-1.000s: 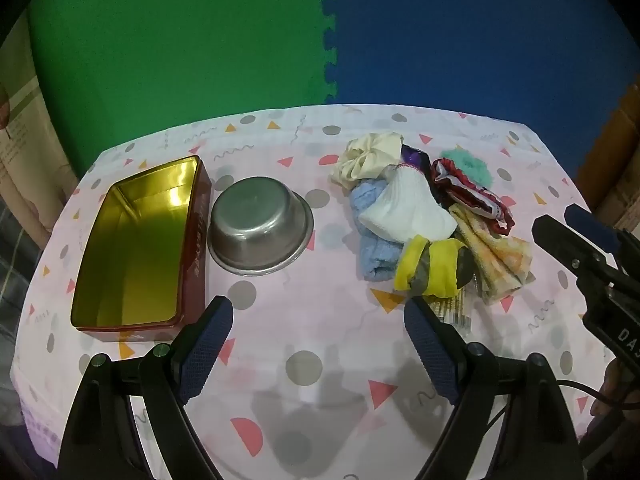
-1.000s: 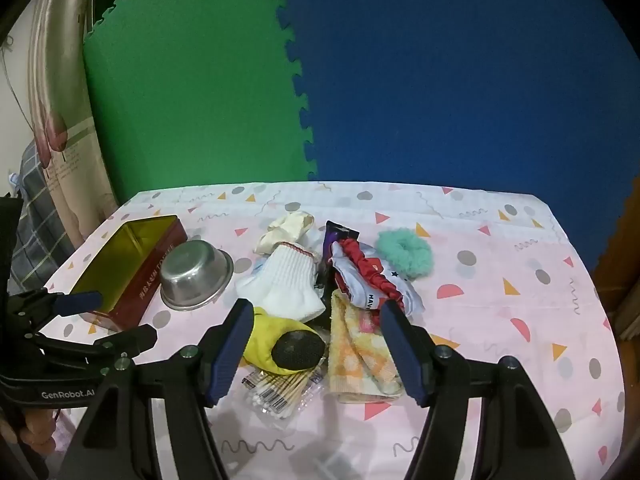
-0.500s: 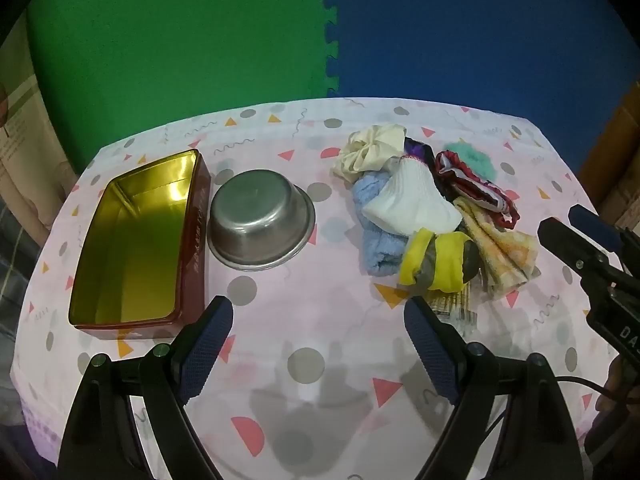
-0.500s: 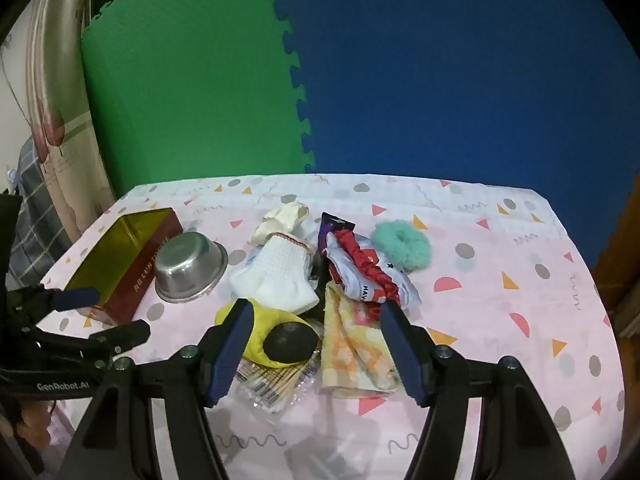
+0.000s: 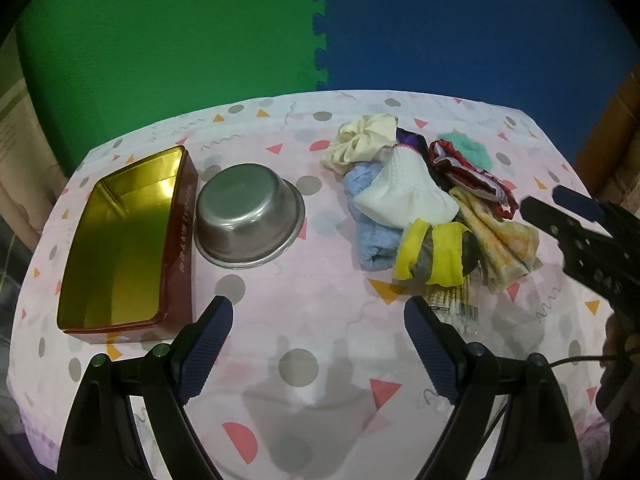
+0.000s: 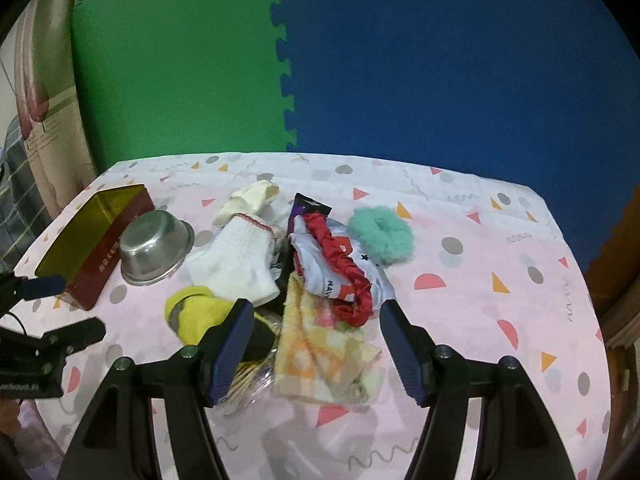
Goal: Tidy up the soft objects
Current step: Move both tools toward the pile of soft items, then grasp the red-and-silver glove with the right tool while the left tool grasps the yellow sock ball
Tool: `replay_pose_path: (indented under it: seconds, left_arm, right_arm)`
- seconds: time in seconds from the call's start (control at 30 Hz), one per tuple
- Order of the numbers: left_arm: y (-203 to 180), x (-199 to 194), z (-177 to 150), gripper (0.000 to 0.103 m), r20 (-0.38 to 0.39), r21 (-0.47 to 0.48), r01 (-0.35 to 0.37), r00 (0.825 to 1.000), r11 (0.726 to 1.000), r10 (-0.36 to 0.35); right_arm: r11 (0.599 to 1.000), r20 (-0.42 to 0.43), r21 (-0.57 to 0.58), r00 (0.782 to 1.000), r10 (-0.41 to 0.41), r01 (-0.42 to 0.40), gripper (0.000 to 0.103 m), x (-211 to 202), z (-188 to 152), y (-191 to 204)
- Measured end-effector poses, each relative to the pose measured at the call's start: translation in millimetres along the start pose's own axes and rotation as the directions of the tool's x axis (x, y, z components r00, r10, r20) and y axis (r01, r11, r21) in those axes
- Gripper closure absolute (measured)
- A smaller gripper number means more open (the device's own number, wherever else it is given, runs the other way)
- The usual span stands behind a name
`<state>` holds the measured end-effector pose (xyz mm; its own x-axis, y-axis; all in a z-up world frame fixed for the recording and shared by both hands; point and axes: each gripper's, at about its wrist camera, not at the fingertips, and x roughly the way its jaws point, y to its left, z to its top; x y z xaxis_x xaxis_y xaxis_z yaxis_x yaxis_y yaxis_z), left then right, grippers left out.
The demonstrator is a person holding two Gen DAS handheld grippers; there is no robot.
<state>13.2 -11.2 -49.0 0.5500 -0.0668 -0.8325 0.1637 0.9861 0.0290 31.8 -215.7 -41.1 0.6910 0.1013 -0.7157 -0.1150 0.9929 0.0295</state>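
Left wrist view: left gripper (image 5: 316, 332) was wide open, empty, over bare tablecloth (image 5: 304, 300). Pile of soft items lay right of the steel bowl (image 5: 248, 216): white sock (image 5: 404, 192) on top, long axis running from near-right to far-left, cuff toward the far edge; blue towel (image 5: 368, 236) beneath it; yellow-grey sock (image 5: 434, 252) at the near end. Gold tin (image 5: 120, 240) stood open, touching the bowl.

Right wrist view: right gripper (image 6: 316, 320) was wide open, empty, above the checked cloth (image 6: 316, 344). Red scrunchie (image 6: 344, 272) ran diagonally; teal scrunchie (image 6: 380, 234) sat just beside the pile.
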Motion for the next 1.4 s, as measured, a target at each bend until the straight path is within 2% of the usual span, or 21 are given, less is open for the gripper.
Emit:
replay_pose_path:
  seconds: [0.3,0.5,0.67,0.83,0.87,0.9,1.0,1.1,1.4]
  left_arm:
    - [-7,14,4,0.018,-0.021,0.024,0.009,1.0,1.0,-0.009]
    - [-11,26,9,0.018,-0.035,0.028,0.028,0.999,0.999,-0.027]
    - [-14,34,12,0.018,-0.04,0.039,0.034,0.999,0.999,-0.033]
    - [-17,42,15,0.018,-0.047,0.045,0.046,0.998,0.998,-0.044]
    - [-18,43,16,0.018,-0.047,0.048,0.047,0.998,0.998,-0.045]
    - [-19,44,16,0.018,-0.045,0.05,0.05,0.998,0.997,-0.048]
    - [-21,47,17,0.018,-0.048,0.053,0.055,0.997,0.997,-0.052]
    - [-22,48,17,0.018,-0.052,0.052,0.062,0.997,0.997,-0.06]
    - [-28,47,18,0.018,-0.039,0.048,0.083,0.996,0.995,-0.082]
  right_arm:
    - [1.0,-0.026,-0.022,1.0,-0.005,0.004,0.036,45,18,-6]
    - [1.0,-0.074,-0.017,0.997,-0.003,0.001,0.036,83,27,-15]
    - [0.999,-0.14,0.013,0.99,0.032,-0.03,0.036,115,27,-22]
    - [0.997,-0.168,0.042,0.983,0.077,-0.071,0.036,129,25,-24]
    - [0.995,-0.175,0.055,0.98,0.092,-0.084,0.041,130,24,-25]
    - [0.994,-0.173,0.06,0.979,0.104,-0.095,0.053,130,23,-24]
    - [0.994,-0.161,0.051,0.981,0.103,-0.096,0.064,130,24,-24]
    - [0.994,-0.136,0.049,0.986,0.1,-0.095,0.072,124,23,-26]
    - [0.983,-0.039,0.135,0.991,0.127,-0.121,0.077,85,18,-46]
